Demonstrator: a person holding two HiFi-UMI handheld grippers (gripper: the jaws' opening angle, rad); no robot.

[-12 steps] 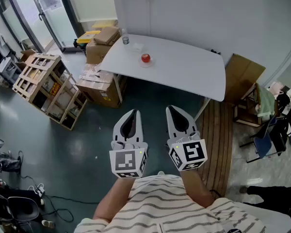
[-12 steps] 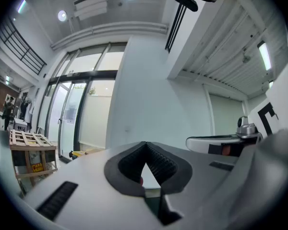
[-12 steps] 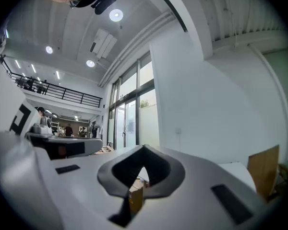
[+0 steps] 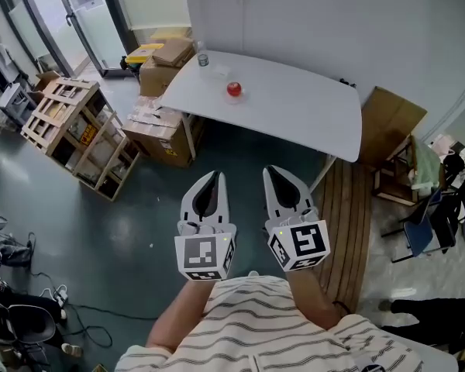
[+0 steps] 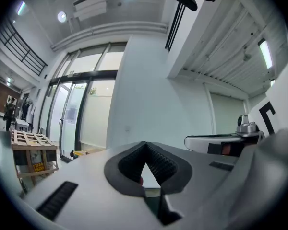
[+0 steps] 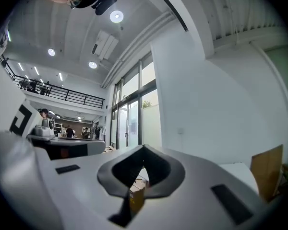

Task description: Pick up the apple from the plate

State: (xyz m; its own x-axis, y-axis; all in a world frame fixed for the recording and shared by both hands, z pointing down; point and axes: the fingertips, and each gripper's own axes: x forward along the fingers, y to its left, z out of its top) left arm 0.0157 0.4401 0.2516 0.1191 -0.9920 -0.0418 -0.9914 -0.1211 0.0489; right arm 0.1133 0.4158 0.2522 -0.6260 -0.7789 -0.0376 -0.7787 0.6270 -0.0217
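A red apple (image 4: 233, 89) sits on a small clear plate (image 4: 234, 98) towards the far left of a white table (image 4: 294, 107). Both grippers are held level well short of the table, side by side over the floor. My left gripper (image 4: 211, 178) is shut with nothing in it; a sliver of the apple (image 5: 141, 180) shows through its jaw window. My right gripper (image 4: 277, 173) is shut and empty too, and through its window I see only cardboard boxes (image 6: 137, 195).
A small jar (image 4: 202, 59) stands at the table's far left corner. Cardboard boxes (image 4: 164, 134) and wooden crates (image 4: 74, 134) crowd the floor to the left. A cardboard sheet (image 4: 391, 122) and chairs (image 4: 426, 200) stand right of the table.
The head view has shifted slightly, so the table and apple sit a touch higher and to the right. Both grippers keep the same place and stay shut.
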